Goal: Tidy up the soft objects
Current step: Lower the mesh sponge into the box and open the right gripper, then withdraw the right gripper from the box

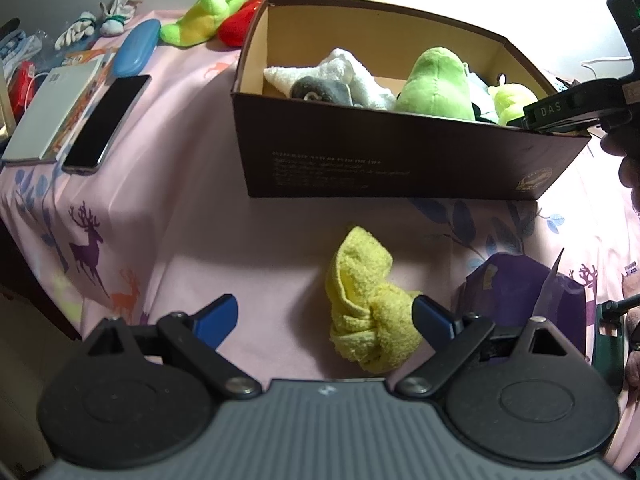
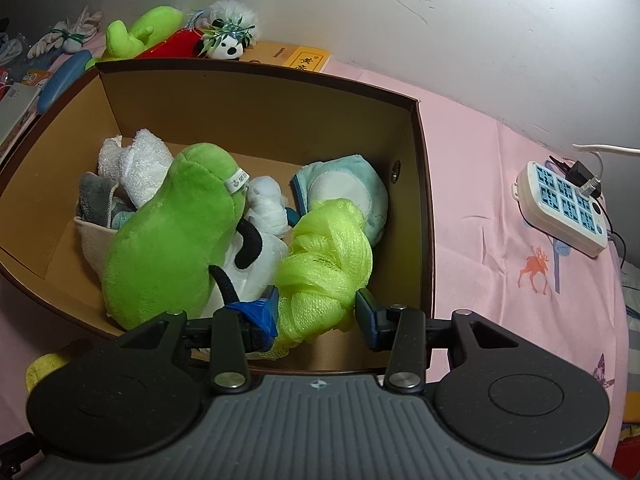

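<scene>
While the left gripper (image 1: 324, 316) hangs over the pink cloth (image 1: 192, 216) with its blue-padded jaws spread wide, a knotted yellow towel (image 1: 370, 312) lies on the cloth between them. The towel touches the right-hand pad and stands clear of the left-hand one, so nothing is gripped. Just beyond it, farther from the camera, stands the dark brown box (image 1: 400, 160), open at the top.

The right gripper (image 2: 316, 312) reaches over the near right corner of that box (image 2: 256, 92). A bundle of lime-green mesh (image 2: 324, 260) sits between its pads; the left pad lies against the mesh, while the right pad looks to stand just off it, and I cannot tell whether the mesh is pinched or merely resting there. The jaws stand at a moderate gap.

Inside the box, a big green plush (image 2: 172, 240) fills the near left part, lying over a white plush with black limbs (image 2: 256, 256). White towels (image 2: 136, 168) and a grey cloth (image 2: 94, 196) sit to the far left, and a pale blue soft piece (image 2: 344, 196) rests against the right wall.

Beyond the box, against the wall, a lime plush (image 2: 136, 36), a red soft item (image 2: 172, 46) and a panda toy (image 2: 228, 40) remain outside. To the left on the cloth lie a phone (image 1: 108, 120), a booklet (image 1: 52, 112) and a blue case (image 1: 134, 46). A white power strip (image 2: 560, 204) lies to the right.
</scene>
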`<action>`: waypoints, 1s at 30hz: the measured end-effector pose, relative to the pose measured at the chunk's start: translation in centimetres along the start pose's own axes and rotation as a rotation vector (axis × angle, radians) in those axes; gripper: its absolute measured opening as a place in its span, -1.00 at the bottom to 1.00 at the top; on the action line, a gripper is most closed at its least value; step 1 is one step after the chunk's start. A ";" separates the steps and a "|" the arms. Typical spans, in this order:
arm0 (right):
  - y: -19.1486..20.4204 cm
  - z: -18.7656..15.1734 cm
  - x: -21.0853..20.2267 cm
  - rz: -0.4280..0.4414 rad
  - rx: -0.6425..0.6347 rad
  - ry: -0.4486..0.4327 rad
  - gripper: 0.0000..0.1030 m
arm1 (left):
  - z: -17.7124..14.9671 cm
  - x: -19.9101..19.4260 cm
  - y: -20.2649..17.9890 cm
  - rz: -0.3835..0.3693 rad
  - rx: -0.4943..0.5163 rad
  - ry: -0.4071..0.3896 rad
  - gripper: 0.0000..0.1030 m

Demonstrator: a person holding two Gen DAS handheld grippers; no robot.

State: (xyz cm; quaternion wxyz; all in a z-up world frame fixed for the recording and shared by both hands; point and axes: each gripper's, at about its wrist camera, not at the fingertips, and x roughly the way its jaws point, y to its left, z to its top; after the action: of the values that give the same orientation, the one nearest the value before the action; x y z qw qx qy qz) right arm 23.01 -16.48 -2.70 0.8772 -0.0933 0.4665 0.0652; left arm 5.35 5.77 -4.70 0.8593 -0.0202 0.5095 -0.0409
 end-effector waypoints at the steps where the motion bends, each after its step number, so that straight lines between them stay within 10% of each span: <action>1: -0.1 -0.1 -0.1 0.003 0.006 -0.002 -0.51 | 0.0 0.1 0.0 0.002 0.001 0.003 0.80; 18: -1.2 -2.6 -6.5 0.097 0.165 -0.119 -0.50 | -0.8 -0.2 -0.7 0.006 0.047 0.003 0.81; 30: -3.3 -10.7 -12.7 0.270 0.355 -0.154 -0.49 | -1.1 -0.1 0.3 -0.003 0.037 0.016 0.81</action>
State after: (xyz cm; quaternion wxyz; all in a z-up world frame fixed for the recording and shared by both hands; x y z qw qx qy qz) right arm 7.99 -22.49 2.27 0.8962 0.1308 0.4105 0.1060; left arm 4.32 6.11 -5.14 0.8553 -0.0046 0.5156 -0.0520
